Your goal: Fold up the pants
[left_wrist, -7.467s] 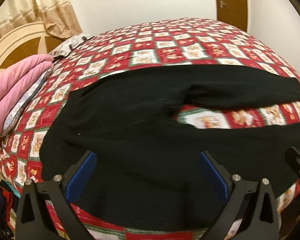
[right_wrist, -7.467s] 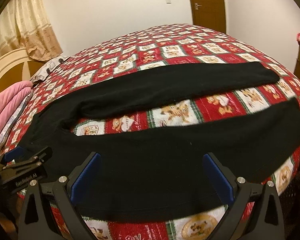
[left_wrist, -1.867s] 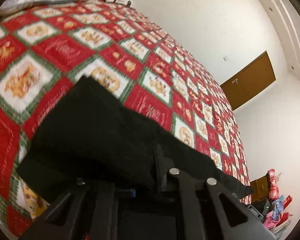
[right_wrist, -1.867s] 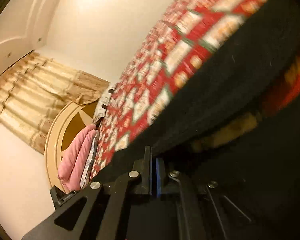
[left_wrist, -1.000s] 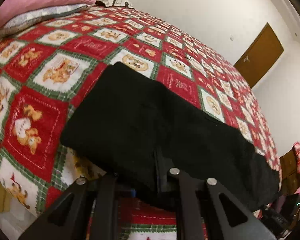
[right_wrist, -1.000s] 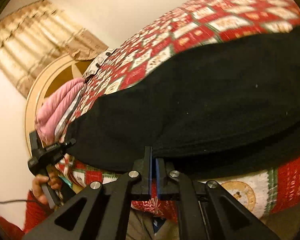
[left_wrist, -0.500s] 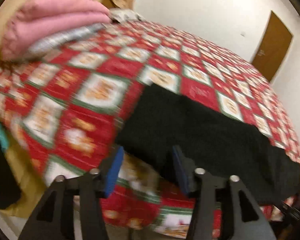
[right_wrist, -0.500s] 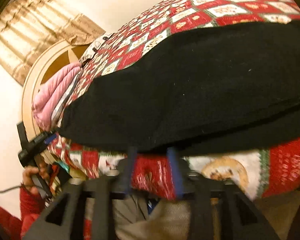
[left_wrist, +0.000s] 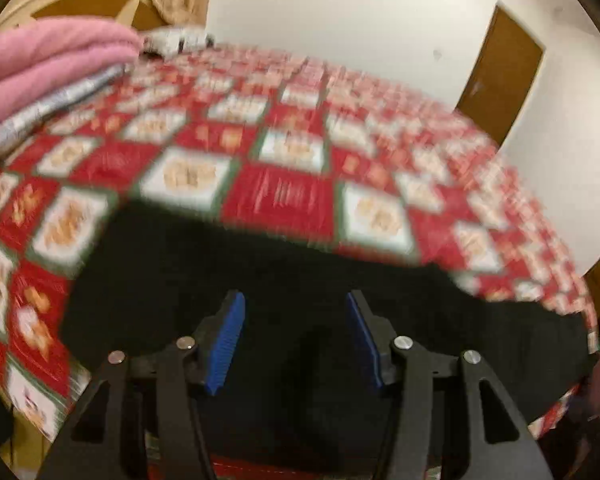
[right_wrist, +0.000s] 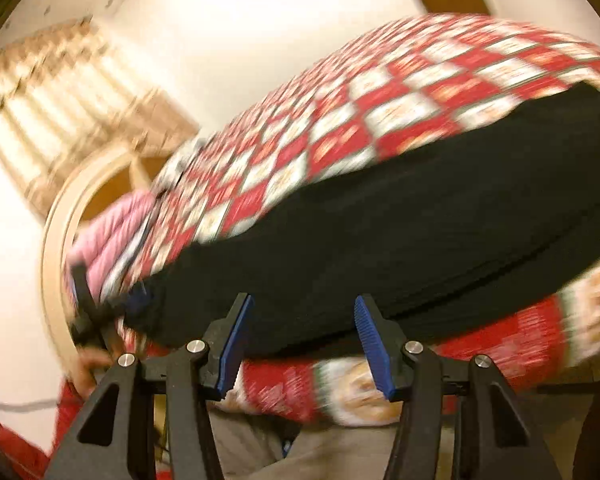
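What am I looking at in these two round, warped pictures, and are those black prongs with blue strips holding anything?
Each picture comes from a fisheye camera on a handheld two-finger gripper; a person holds one in each hand. The prongs are its fingers, with blue pads. The left gripper and right gripper both stand open, holding nothing. Black pants, apparently folded leg over leg, lie on a bed with a red patterned quilt. Pink bedding is stacked near the headboard. Both pictures are motion-blurred.

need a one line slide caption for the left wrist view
Open left gripper above black pants lying in one long strip on a red patchwork quilt, pink blanket at the headboard.
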The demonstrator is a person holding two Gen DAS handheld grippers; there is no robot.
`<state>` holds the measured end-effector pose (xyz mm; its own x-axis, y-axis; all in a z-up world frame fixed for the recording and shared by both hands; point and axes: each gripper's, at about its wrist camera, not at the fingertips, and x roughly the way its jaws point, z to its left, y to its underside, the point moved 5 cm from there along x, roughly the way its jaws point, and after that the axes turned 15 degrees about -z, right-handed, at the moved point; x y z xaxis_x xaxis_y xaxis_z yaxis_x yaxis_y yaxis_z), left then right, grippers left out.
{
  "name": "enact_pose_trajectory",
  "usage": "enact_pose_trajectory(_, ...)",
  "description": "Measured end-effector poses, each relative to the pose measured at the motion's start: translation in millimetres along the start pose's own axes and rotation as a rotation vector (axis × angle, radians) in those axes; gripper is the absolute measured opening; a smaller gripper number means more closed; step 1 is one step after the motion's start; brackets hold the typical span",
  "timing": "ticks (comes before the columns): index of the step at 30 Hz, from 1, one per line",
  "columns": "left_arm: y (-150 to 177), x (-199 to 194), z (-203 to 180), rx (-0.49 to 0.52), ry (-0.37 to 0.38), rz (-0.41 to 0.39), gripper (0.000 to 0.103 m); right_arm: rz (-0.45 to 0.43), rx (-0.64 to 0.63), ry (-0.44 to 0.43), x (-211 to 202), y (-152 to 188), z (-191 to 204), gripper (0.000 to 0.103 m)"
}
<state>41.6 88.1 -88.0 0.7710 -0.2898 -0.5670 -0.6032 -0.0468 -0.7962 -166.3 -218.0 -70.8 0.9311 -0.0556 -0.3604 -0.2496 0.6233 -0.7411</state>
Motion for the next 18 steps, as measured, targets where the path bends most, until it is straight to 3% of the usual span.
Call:
enact_pose_trajectory(1,10,7,1,-0.002,-0.013,0.037,0.055,-0.033,0.016,0.022,-9,-10,-10,0.054)
enact_pose_trajectory(3,14,2,-2,0.038,-0.023,-0.017,0.057,-0.113,0.037,0.102,-30,-38,-40,0.054)
enact_pose_trajectory(5,16,2,-6,0.079,-0.035,-0.014,0.059,-0.189,0.061,0.199,-50,-66,-74,0.054)
enact_pose_trajectory(8,16,2,-6,0.064,-0.028,-0.024,0.066,-0.272,0.135,0.292,-71,-106,-124,0.052)
enact_pose_trajectory(9,16,3,-6,0.056,-0.027,-0.028,0.069,-0.279,0.198,0.320,-77,-116,-144,0.048)
enact_pose_trajectory(12,18,4,-10,0.065,-0.052,-0.033,0.074,-0.269,0.331,0.262,-78,-126,-170,0.046)
enact_pose_trajectory(16,20,8,-15,0.078,-0.086,-0.039,0.079,-0.209,0.265,0.334,-57,-125,-170,0.046)
enact_pose_trajectory(18,20,8,-15,0.077,-0.090,-0.038,0.080,-0.181,0.290,0.392,-45,-118,-177,0.046)
